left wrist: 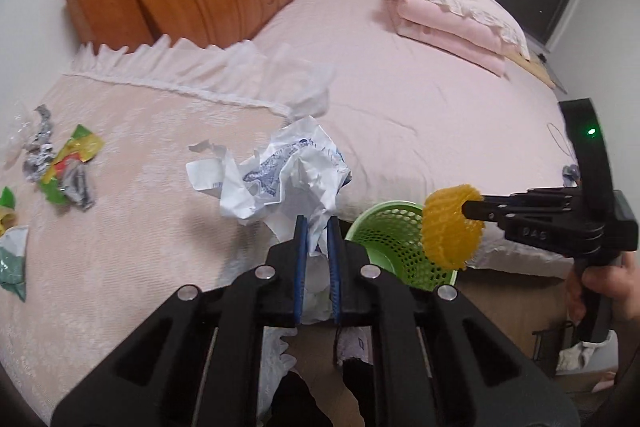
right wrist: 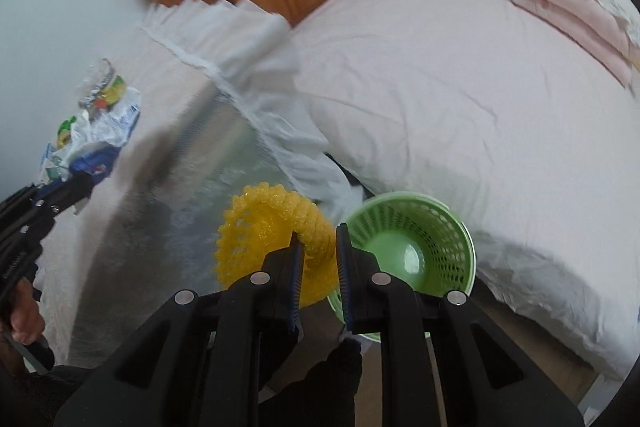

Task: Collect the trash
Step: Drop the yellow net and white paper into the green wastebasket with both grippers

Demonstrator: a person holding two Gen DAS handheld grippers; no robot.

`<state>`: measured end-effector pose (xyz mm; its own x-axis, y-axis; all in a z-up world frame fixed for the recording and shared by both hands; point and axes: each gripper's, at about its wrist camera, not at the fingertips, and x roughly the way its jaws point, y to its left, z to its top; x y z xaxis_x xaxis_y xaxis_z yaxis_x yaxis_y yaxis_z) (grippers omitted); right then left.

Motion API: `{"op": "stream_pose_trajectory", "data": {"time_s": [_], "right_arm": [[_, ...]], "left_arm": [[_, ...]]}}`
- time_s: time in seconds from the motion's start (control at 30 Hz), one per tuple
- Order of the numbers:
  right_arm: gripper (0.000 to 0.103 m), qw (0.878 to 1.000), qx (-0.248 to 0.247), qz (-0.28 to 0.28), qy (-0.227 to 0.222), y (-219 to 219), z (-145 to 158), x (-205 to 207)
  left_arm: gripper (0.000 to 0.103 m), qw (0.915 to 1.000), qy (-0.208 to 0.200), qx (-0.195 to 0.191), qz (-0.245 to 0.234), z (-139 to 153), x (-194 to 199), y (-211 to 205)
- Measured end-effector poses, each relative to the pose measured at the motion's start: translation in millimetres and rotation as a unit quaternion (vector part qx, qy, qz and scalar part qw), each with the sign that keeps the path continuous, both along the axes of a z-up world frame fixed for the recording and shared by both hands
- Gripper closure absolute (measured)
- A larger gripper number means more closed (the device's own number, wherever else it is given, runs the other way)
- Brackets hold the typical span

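Gripping one crumpled white wrapper (left wrist: 288,171), the left hand-held gripper (left wrist: 317,227) hangs above the bed (left wrist: 400,99). Right hand-held gripper (right wrist: 318,239) clamps one yellow foam net (right wrist: 264,227) beside one green basket (right wrist: 448,227). Several wrappers (left wrist: 64,167) lie on the bed; print unreadable.

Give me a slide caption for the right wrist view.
Right hand-held gripper carries yellow foam netting toward the green basket beside the bed.

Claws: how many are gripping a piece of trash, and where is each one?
2. The left claw grips crumpled white paper above the bed's edge. The right claw grips a yellow foam net beside the green basket.
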<state>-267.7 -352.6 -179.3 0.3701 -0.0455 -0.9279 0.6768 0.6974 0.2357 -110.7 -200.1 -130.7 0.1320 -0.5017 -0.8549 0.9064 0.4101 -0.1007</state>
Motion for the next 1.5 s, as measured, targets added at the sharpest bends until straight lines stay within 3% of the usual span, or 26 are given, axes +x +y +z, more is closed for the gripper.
{"op": "stream_pose_trajectory", "data": {"time_s": [0.13,0.17,0.2,0.27,0.4,0.63,0.9,0.93,0.97,1.0,1.07,1.1,1.17,1.5], "right_arm": [[0.086,1.0,0.012,-0.013,0.026,-15,-39,-24],[0.082,0.999,0.014,-0.014,0.03,-18,-46,-29],[0.062,0.999,0.015,-0.018,0.033,-21,-52,-33],[0.033,0.999,0.01,-0.025,0.038,-27,-58,-42],[0.016,0.998,0.006,-0.037,0.048,-39,-61,-58],[0.007,0.995,-0.006,-0.078,0.053,-57,-52,-91],[0.006,0.992,-0.004,-0.114,0.05,-69,-46,-116],[0.006,0.992,-0.004,-0.116,0.051,-70,-46,-117],[0.006,0.992,-0.004,-0.117,0.051,-70,-45,-119],[0.006,0.992,-0.004,-0.118,0.051,-71,-44,-119],[0.006,0.992,-0.006,-0.117,0.052,-71,-43,-120],[0.006,0.992,-0.006,-0.117,0.053,-71,-42,-120],[0.005,0.992,-0.006,-0.117,0.054,-71,-41,-121],[0.003,0.993,-0.005,-0.108,0.055,-66,-39,-113]], "left_arm": [[0.093,0.9994,-0.001,0.024,-0.024,-12,-29,-27],[0.093,0.9992,0.0,0.029,-0.027,-15,-35,-33],[0.093,0.999,0.001,0.034,-0.03,-18,-40,-37],[0.093,0.9984,0.002,0.043,-0.037,-22,-50,-44],[0.093,0.9968,0.004,0.057,-0.055,-29,-67,-56],[0.093,0.9932,0.009,0.07,-0.093,-39,-94,-78],[0.092,0.9879,0.016,0.08,-0.132,-46,-113,-94],[0.09,0.9871,0.019,0.08,-0.137,-46,-115,-96],[0.075,0.9868,0.02,0.08,-0.14,-46,-117,-97],[0.047,0.9869,0.018,0.079,-0.139,-46,-118,-98],[0.02,0.9882,0.005,0.071,-0.135,-42,-121,-99],[0.015,0.9885,0.003,0.066,-0.136,-41,-122,-99],[0.007,0.9889,0.002,0.066,-0.133,-41,-119,-99],[0.008,0.9964,-0.014,0.066,-0.051,-26,-81,-80]]}}
